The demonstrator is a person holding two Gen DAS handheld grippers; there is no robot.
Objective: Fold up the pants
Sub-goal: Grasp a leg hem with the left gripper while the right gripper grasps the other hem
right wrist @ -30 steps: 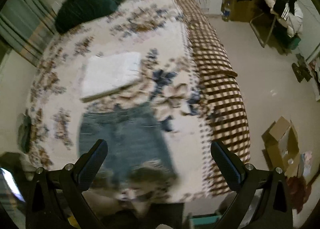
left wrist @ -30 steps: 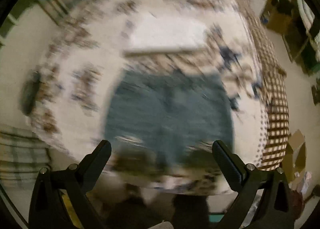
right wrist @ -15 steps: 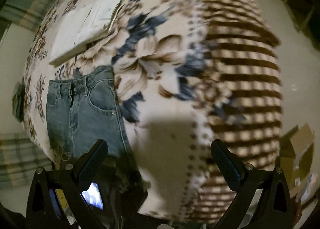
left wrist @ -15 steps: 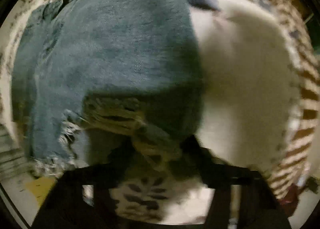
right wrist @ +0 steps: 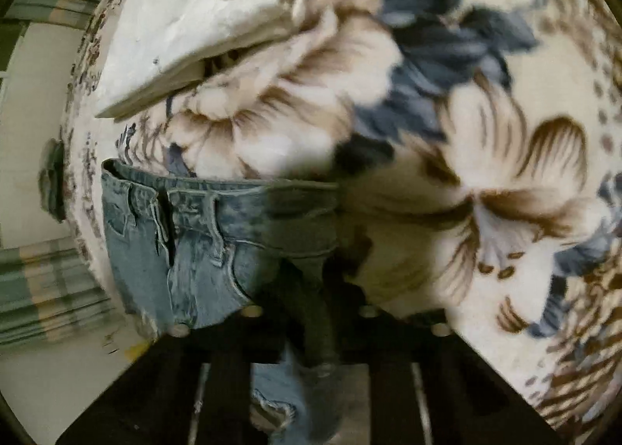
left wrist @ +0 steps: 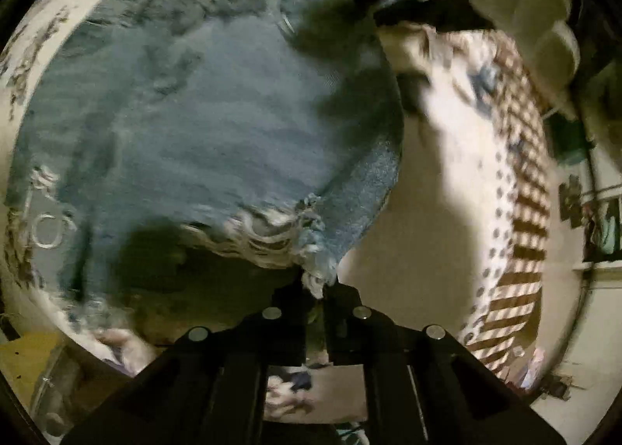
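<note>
Left view: left tongs, spread wide a second ago, are now clenched on the frayed hem of the shorts, which lie on the bed. Right view: right tongs, open half a second ago, now pinch the waistband side of the shorts; both corners gripped, so the fold can likely begin.

denim shorts - frayed hem, flat on floral blanket
</note>
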